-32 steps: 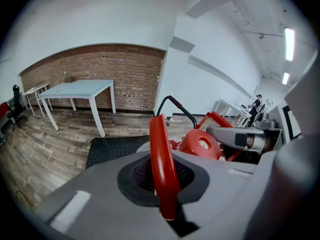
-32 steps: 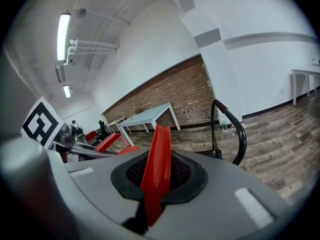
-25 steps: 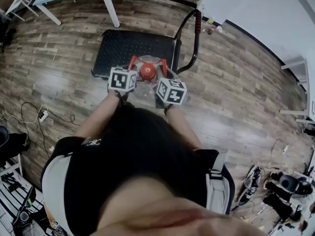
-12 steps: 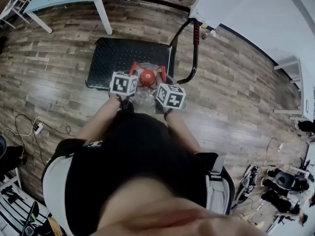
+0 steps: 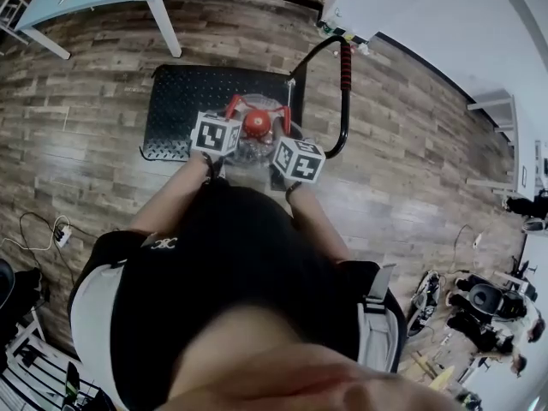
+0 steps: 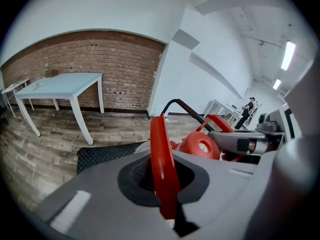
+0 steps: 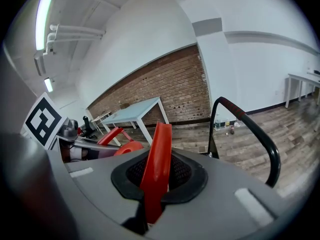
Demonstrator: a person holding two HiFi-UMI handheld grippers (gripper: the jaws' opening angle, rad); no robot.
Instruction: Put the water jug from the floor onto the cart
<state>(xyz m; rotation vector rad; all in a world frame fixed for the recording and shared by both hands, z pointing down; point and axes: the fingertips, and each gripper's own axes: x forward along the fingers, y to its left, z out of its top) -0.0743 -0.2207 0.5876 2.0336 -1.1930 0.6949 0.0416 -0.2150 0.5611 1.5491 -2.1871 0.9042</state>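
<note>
Jaws on both sides are pressing shut on thin red handles: we are clamping the left gripper (image 6: 162, 180) on the left handle (image 6: 160, 144) and the right gripper (image 7: 155, 186) on the right handle (image 7: 159, 144). We are sharing the weight so the water jug (image 5: 254, 127) is hanging level over the near edge of the cart (image 5: 184, 101) deck. Compared with the earlier frame, we are carrying it farther in over the deck.
</note>
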